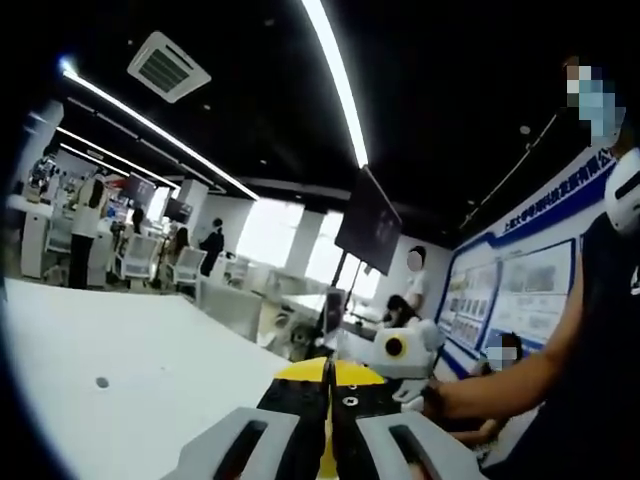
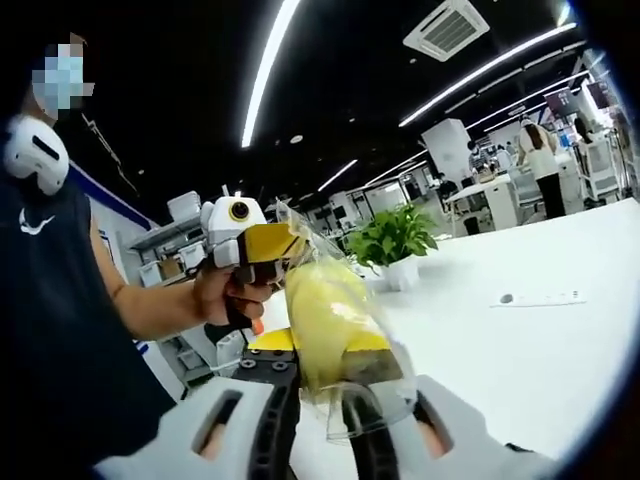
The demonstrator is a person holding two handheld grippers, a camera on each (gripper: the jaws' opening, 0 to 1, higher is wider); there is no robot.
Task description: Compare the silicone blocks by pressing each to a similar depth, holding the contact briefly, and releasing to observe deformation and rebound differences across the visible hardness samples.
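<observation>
Right gripper view: the right claw (image 2: 322,392) rises from the bottom edge, its grey jaws with black and yellow tips closed on a clear plastic bag (image 2: 335,330) that holds a pale yellow silicone block (image 2: 325,325). The block is soft-edged and roughly oblong, and it stands tilted between the jaw tips; the film around it is creased and glossy, and its loose upper end rises to a point beside the left claw (image 2: 268,250). The left claw enters from the left of this view, held in the person's hand (image 2: 225,290); its yellow-and-black jaw tips meet the top of the bag, though whether they pinch the film cannot be told. The bag is held in the air above the white surface (image 2: 520,350), on which stand a potted plant (image 2: 395,240) and a flat white strip (image 2: 540,298), both well apart from the bag.

Left gripper view: the left claw (image 1: 332,385) shows its jaws drawn close together, with only a narrow seam between the black and yellow tips; what lies in the seam cannot be told. The right claw (image 1: 400,350) sits just beyond, beside the person's forearm. A blue-and-white wall board (image 1: 520,290) carries printed characters too small to read. No brand or label can be read on the block or the bag.
</observation>
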